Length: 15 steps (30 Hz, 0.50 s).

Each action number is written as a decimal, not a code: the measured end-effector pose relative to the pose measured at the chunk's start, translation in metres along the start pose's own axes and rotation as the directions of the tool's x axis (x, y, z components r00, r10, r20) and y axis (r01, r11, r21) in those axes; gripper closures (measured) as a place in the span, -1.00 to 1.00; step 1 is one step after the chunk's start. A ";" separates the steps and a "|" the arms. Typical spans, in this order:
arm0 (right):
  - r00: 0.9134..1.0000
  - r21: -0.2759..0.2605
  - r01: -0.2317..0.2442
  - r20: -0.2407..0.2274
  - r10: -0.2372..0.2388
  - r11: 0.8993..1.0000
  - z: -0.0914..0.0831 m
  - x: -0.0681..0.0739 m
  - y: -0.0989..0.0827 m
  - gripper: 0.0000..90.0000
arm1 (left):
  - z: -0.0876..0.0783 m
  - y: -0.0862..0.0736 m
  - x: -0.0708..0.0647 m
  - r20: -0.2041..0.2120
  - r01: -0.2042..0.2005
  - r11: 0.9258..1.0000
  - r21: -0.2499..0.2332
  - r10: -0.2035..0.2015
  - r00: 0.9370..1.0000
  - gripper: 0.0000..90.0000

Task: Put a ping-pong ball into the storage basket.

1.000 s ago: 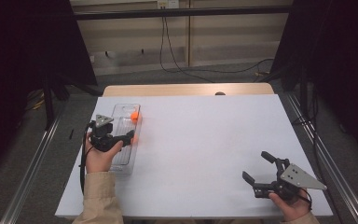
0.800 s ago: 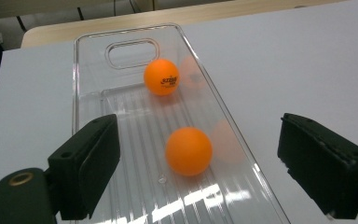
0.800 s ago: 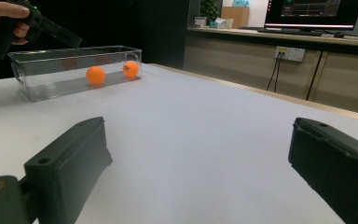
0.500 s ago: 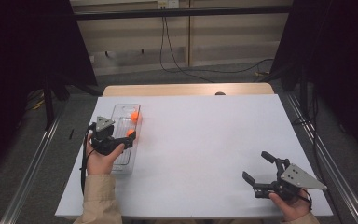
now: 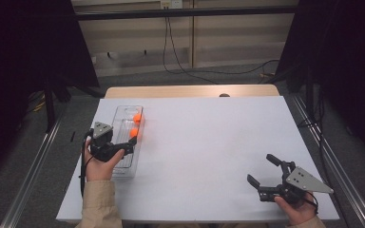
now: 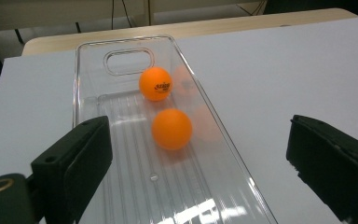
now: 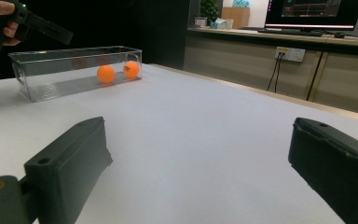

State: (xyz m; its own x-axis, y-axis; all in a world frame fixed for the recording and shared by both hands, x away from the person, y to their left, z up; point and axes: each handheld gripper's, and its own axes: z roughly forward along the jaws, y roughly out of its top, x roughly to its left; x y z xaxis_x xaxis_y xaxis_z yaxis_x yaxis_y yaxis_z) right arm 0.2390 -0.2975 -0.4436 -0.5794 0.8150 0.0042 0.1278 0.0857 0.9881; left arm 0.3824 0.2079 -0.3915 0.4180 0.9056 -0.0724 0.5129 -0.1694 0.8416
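Two orange balls lie inside a clear tray (image 5: 123,168) on the left side of a white table (image 5: 209,142). One ball, the near ball (image 5: 134,133), sits about midway along the tray by its right wall; the far ball (image 5: 137,118) rests just beyond it, printed with a small logo, close to the tray's far end. They are near each other but apart.

A person's left gripper (image 5: 129,145) hovers over the tray just on the near side of the near ball. Its jaws have just been opening and now stand wide apart with nothing between them. The right gripper (image 5: 261,168) rests at the near right of the table, well apart from the tray, jaws also spread and empty.

Judging by this, both balls are already in the tray and the latest one looks freshly released. No other balls are seen on the table, so little or nothing seems left to do.
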 end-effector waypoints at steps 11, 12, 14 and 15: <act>1.000 -0.001 0.004 -0.001 -0.004 1.000 0.000 0.000 0.000 -0.91 | -0.006 -0.006 -0.001 0.019 0.007 0.999 -0.032 -0.006 1.000 -0.87; 1.000 -0.001 0.003 -0.001 -0.003 1.000 0.000 0.000 0.000 -0.91 | -0.006 -0.007 0.000 0.023 0.003 0.999 -0.036 -0.002 1.000 -0.87; 1.000 0.000 0.003 -0.001 -0.003 1.000 0.000 0.000 0.000 -0.91 | -0.007 -0.007 -0.001 0.023 0.004 0.999 -0.043 -0.003 1.000 -0.88; 1.000 0.000 0.003 -0.001 -0.003 1.000 0.000 0.000 0.000 -0.91 | -0.007 -0.007 -0.001 0.024 0.001 0.999 -0.043 0.000 1.000 -0.88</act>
State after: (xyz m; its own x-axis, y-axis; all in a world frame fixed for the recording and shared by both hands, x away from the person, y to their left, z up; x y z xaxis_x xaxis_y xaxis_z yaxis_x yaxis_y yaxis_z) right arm 0.2389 -0.2971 -0.4435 -0.5808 0.8140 0.0016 0.1262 0.0881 0.9881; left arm 0.3728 0.2112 -0.3938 0.4361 0.8959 -0.0851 0.4804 -0.1518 0.8638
